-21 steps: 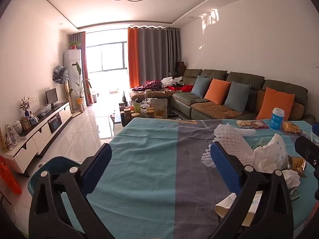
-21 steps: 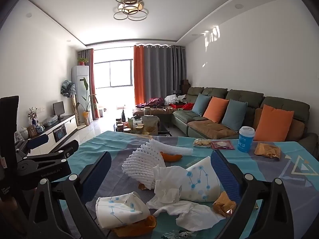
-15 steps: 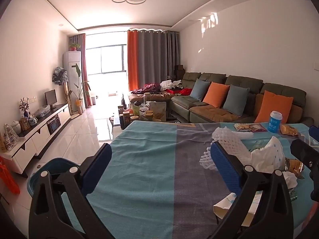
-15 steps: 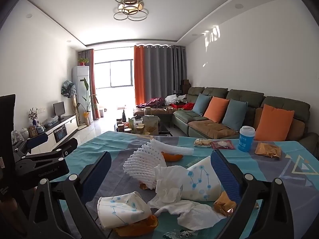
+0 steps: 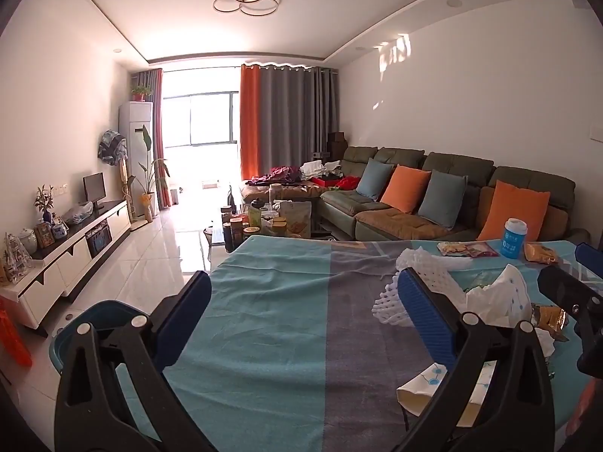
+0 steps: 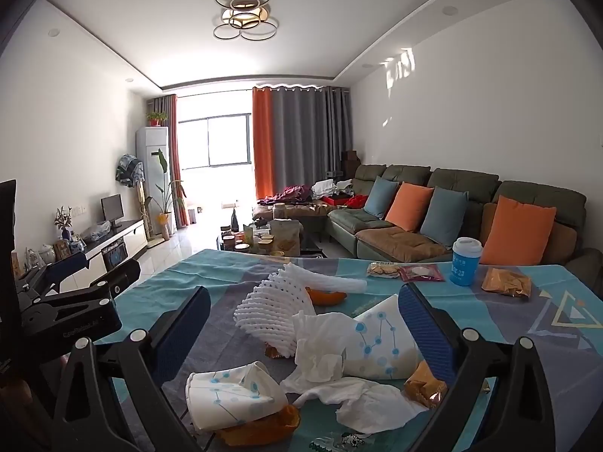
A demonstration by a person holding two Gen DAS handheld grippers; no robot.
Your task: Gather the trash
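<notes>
From the left wrist, the left gripper (image 5: 301,316) is seen with its jaws spread wide and nothing between them, over bare tablecloth (image 5: 264,301); the trash pile, led by the white foam net (image 5: 422,278), lies off to its right, and a blue bin (image 5: 98,320) is glimpsed low at the left beside the table. From the right wrist, the right gripper (image 6: 301,331) is likewise held wide apart and empty; the foam net (image 6: 275,309) and crumpled tissue (image 6: 320,346) lie directly ahead between its fingers, so the right hand is judged nearer.
</notes>
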